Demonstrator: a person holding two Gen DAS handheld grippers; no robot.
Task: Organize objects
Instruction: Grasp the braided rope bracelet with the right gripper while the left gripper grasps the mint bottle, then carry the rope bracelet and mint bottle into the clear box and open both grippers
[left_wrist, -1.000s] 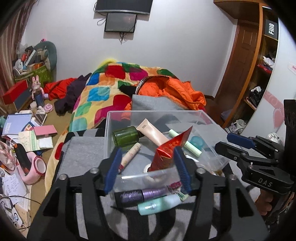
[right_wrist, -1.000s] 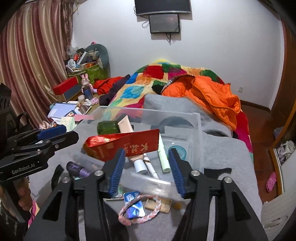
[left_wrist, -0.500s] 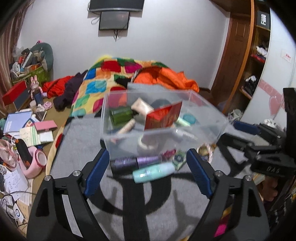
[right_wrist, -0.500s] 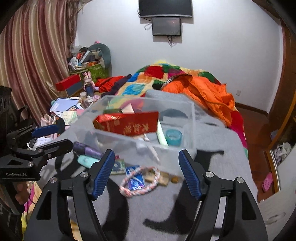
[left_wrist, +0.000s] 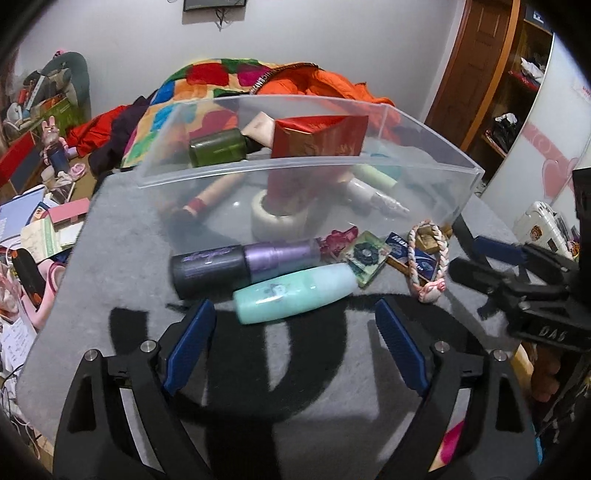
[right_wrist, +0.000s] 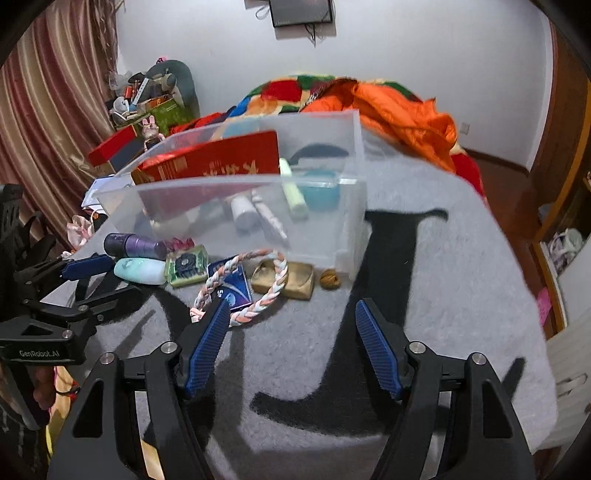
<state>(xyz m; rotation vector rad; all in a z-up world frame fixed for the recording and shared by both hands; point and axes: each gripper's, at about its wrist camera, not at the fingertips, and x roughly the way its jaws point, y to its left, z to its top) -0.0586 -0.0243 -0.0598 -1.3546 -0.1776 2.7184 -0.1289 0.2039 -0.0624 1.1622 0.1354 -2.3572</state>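
Note:
A clear plastic bin (left_wrist: 306, 166) (right_wrist: 332, 206) stands on the grey blanket and holds a red box (left_wrist: 317, 138), a green jar (left_wrist: 218, 147), tubes and a tape roll. In front of it lie a purple bottle (left_wrist: 243, 264), a mint bottle (left_wrist: 295, 291) (right_wrist: 138, 270), a small green packet (right_wrist: 186, 266), a blue card (right_wrist: 229, 286), a braided band (right_wrist: 266, 284) and a tan pouch (right_wrist: 282, 280). My left gripper (left_wrist: 293, 343) is open and empty just short of the mint bottle. My right gripper (right_wrist: 291, 345) is open and empty, just short of the braided band.
The grey blanket (right_wrist: 424, 295) covers the work surface, with an orange jacket (right_wrist: 399, 107) and colourful quilt behind the bin. Books and clutter lie on the floor at left (left_wrist: 33, 221). A wooden door and shelves (left_wrist: 480, 66) stand at right.
Both grippers have opened wide and drawn back and down from over the bin to the loose objects in front of it. The objects have not moved.

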